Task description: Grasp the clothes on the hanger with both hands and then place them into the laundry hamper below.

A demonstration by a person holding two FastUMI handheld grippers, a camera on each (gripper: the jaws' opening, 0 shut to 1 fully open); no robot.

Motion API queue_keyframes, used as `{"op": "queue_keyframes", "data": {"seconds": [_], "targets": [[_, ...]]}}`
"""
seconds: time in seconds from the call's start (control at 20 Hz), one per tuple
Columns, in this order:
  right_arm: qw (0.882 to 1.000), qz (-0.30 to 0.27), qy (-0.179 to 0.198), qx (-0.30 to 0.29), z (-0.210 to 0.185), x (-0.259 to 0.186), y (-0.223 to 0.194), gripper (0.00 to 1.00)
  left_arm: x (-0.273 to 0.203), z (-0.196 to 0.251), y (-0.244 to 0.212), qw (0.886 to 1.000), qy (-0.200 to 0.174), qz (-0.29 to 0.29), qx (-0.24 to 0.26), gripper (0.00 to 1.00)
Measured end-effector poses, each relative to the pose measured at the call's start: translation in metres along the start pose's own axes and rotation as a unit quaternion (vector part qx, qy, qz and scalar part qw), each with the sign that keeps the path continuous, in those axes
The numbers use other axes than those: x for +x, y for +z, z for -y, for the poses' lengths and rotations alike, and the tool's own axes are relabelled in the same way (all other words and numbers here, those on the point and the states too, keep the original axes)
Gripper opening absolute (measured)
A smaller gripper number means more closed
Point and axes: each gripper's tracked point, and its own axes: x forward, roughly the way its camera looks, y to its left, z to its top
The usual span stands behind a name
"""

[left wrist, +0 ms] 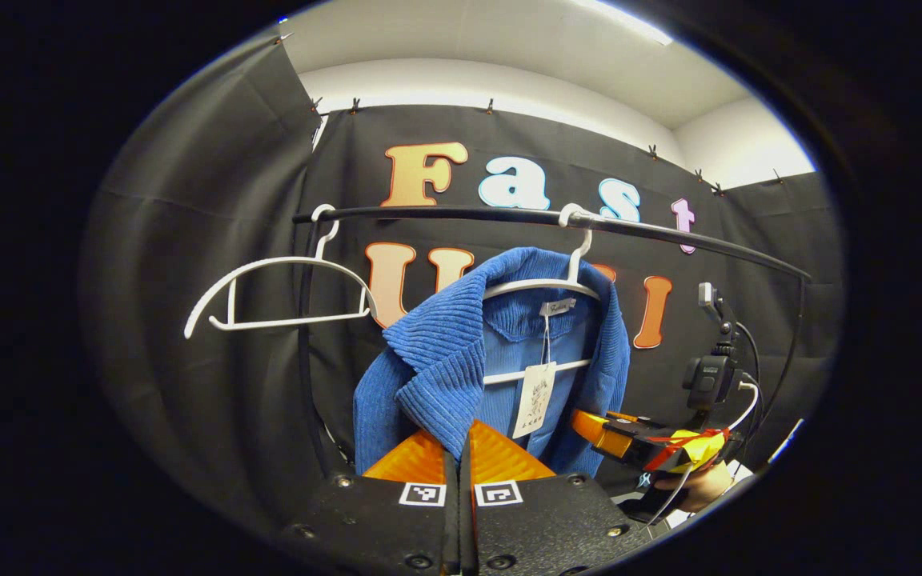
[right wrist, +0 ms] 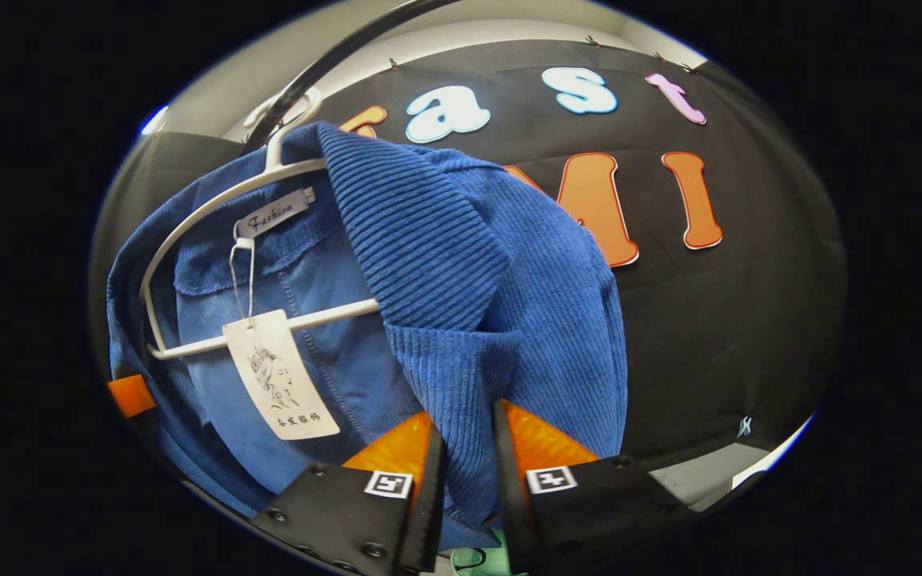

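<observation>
- Left gripper view, nearest: left gripper (left wrist: 458, 448) with its fingers pressed together, no gap between them; tips sit at the lower edge of the blue corduroy jacket's (left wrist: 437, 360) folded lapel. Cannot tell whether any cloth is pinched between them.
- Just behind: jacket hangs on a white hanger (left wrist: 545, 280), paper tag (left wrist: 535, 400) dangling from the collar on a string.
- Off to the right, near the jacket's far edge: the other gripper, held by a hand (left wrist: 701, 486), cable trailing from its camera mount.
- Farther up: black rail (left wrist: 445, 213) carries the jacket's hanger and a second, bare white hanger (left wrist: 277, 292) to the left, well apart.
- Right gripper view, nearest: right gripper (right wrist: 465, 448), fingers partly spread with a fold of the jacket (right wrist: 461, 264) running down between them; cloth touches both inner faces, firm clamp not certain.
- Behind: hanger bar (right wrist: 269, 332) crosses the jacket's inside; tag (right wrist: 281, 376) hangs left of the fingers.
- Farthest: black cloth wall (right wrist: 733, 320).
</observation>
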Motion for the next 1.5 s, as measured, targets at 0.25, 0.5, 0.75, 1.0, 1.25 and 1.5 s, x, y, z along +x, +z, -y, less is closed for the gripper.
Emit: {"op": "queue_keyframes", "data": {"seconds": [0.25,0.5,0.75,1.0,1.25,1.5], "targets": [[0.998,0.005,0.034,0.044,0.014,-0.009,0.014,0.21,-0.005,-0.019,0.018,1.0,0.011,0.016,0.002,0.0],[0.989,0.021,0.101,0.106,0.022,-0.026,0.044,0.11,-0.01,-0.051,0.038,0.999,0.033,0.034,-0.004,0.0],[0.977,0.052,0.145,0.149,0.031,-0.039,0.082,0.1,-0.01,-0.071,0.061,0.998,0.041,0.052,-0.002,0.0],[0.954,0.069,0.189,0.222,0.039,-0.048,0.117,0.1,-0.013,-0.079,0.086,0.997,0.032,0.072,0.003,0.0],[0.935,0.094,0.214,0.266,0.051,-0.051,0.149,0.21,-0.011,-0.097,0.105,0.995,0.042,0.092,0.011,0.0],[0.938,0.098,0.199,0.268,0.061,-0.046,0.158,0.07,-0.007,-0.109,0.12,0.993,0.046,0.106,0.02,0.0]]}}
